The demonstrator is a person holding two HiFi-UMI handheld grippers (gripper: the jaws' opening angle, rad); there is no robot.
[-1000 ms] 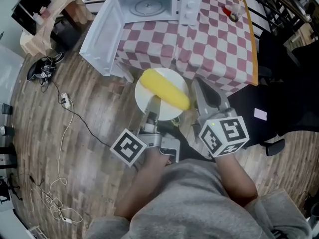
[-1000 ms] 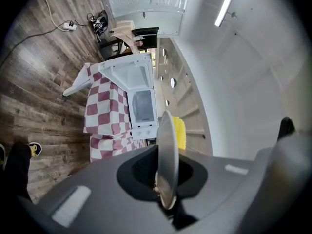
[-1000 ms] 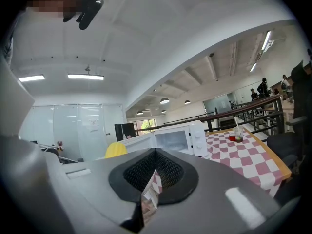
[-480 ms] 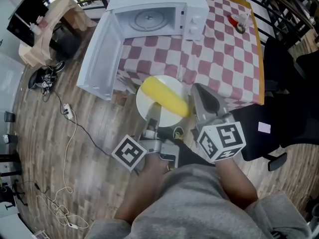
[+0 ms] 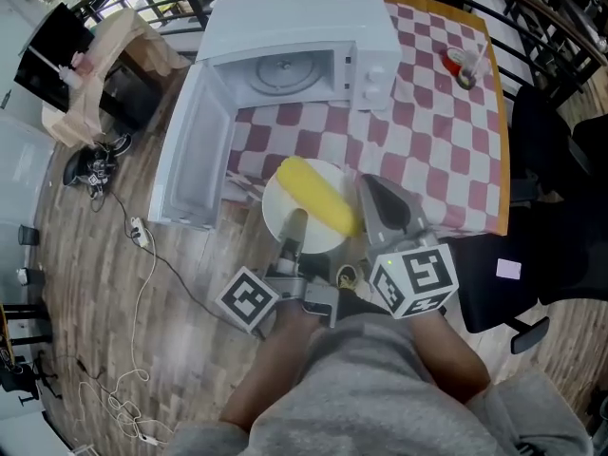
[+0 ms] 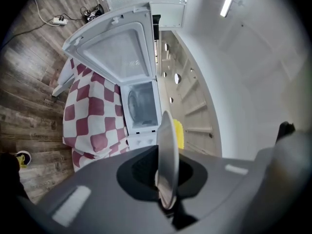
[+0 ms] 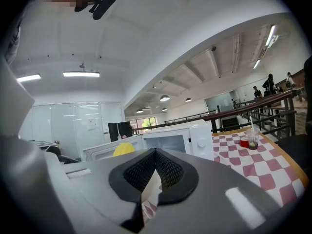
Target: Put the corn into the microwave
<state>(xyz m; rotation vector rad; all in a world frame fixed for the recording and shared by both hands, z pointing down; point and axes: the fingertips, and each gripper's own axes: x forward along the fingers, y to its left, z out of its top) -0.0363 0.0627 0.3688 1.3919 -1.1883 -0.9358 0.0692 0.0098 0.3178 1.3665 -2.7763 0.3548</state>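
Observation:
A yellow corn cob [image 5: 318, 193] lies on a white plate [image 5: 283, 221] held over the table's near edge. My left gripper [image 5: 294, 226] is shut on the plate's near rim. In the left gripper view the plate [image 6: 167, 165] stands edge-on between the jaws, with the corn [image 6: 179, 133] behind it. My right gripper [image 5: 369, 186] is shut beside the plate's right edge, and I see nothing held in it. The white microwave [image 5: 294, 41] stands ahead on the table, its door [image 5: 195, 155] swung wide to the left and its cavity [image 5: 285, 72] empty.
The table [image 5: 437, 131] has a red-and-white checked cloth, and a cup with a straw [image 5: 463, 65] stands at its far right. A black chair [image 5: 560, 188] is on the right. Cables and a power strip [image 5: 133, 231] lie on the wooden floor at left.
Both grippers have carried the plate and corn forward, closer to the table and the open microwave. The grip on the plate is unchanged.

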